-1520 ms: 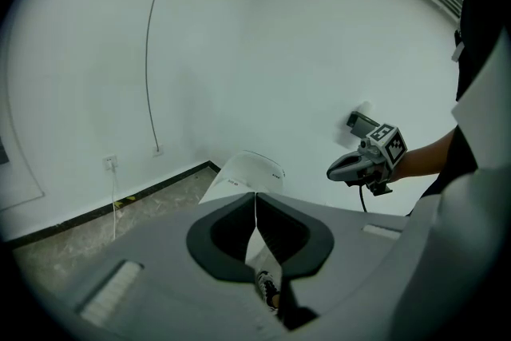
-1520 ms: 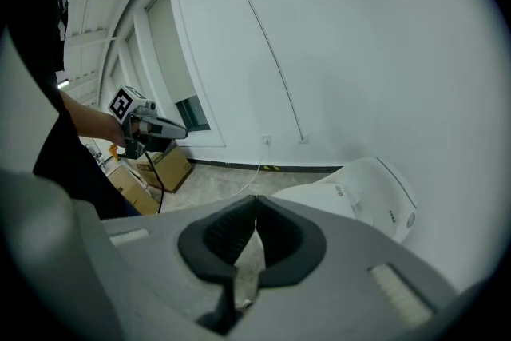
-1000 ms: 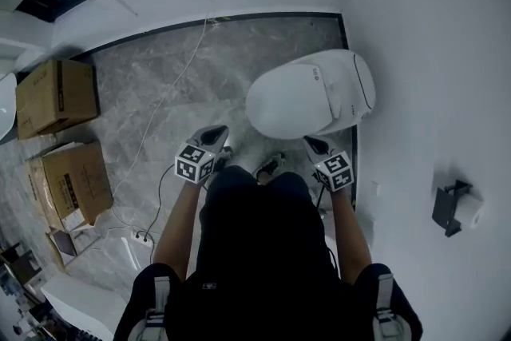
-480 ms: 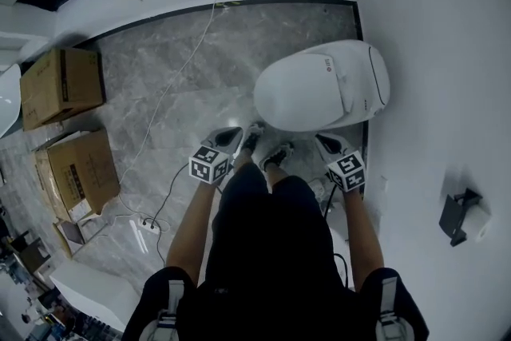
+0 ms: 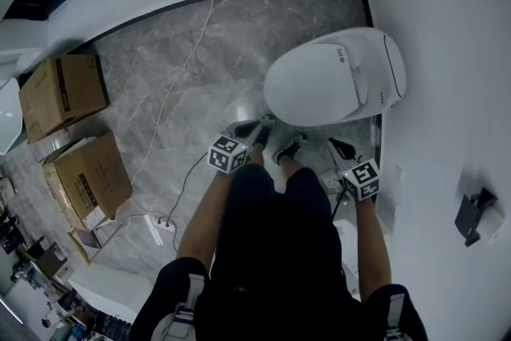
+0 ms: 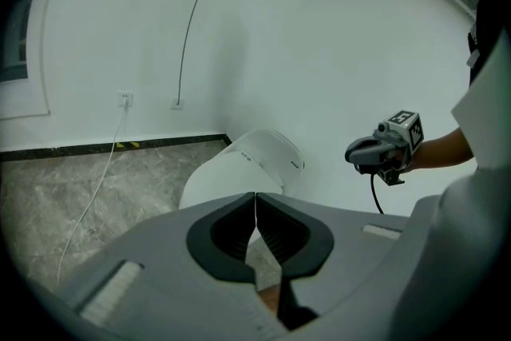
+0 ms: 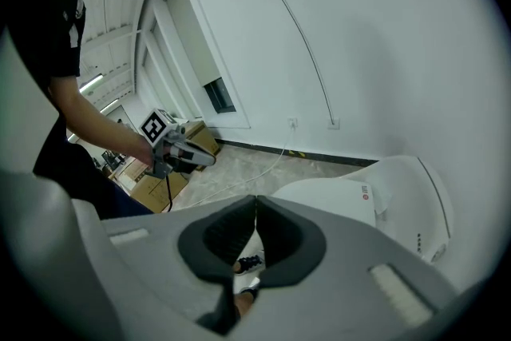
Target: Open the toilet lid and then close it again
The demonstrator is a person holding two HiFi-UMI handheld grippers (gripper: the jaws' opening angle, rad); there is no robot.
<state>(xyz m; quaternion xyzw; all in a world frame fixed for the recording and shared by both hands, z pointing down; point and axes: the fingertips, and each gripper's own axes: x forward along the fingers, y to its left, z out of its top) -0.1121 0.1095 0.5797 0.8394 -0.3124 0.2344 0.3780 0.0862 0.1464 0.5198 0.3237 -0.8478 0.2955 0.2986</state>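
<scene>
The white toilet (image 5: 331,84) stands against the right wall with its lid (image 5: 315,82) down flat. My left gripper (image 5: 249,130) is shut and empty, just short of the bowl's front edge, near the person's shoes. My right gripper (image 5: 338,146) hangs beside the bowl's right flank, also shut with nothing in it. In the left gripper view the shut left gripper (image 6: 255,208) points at the toilet (image 6: 239,172), with the right gripper (image 6: 374,154) in the air to its right. In the right gripper view the shut right gripper (image 7: 255,212) sits over the lid (image 7: 335,189), and the left gripper (image 7: 190,156) is off to the left.
Two cardboard boxes (image 5: 62,93) (image 5: 88,176) sit on the marble floor at the left. A white cable (image 5: 172,92) runs from the wall socket to a power strip (image 5: 157,227). A paper holder (image 5: 475,216) is fixed to the right wall. The person's shoes (image 5: 275,141) stand before the bowl.
The left gripper has dropped and come closer to the front of the toilet. The person has stepped nearer the bowl. The right gripper has barely shifted. The lid stays down.
</scene>
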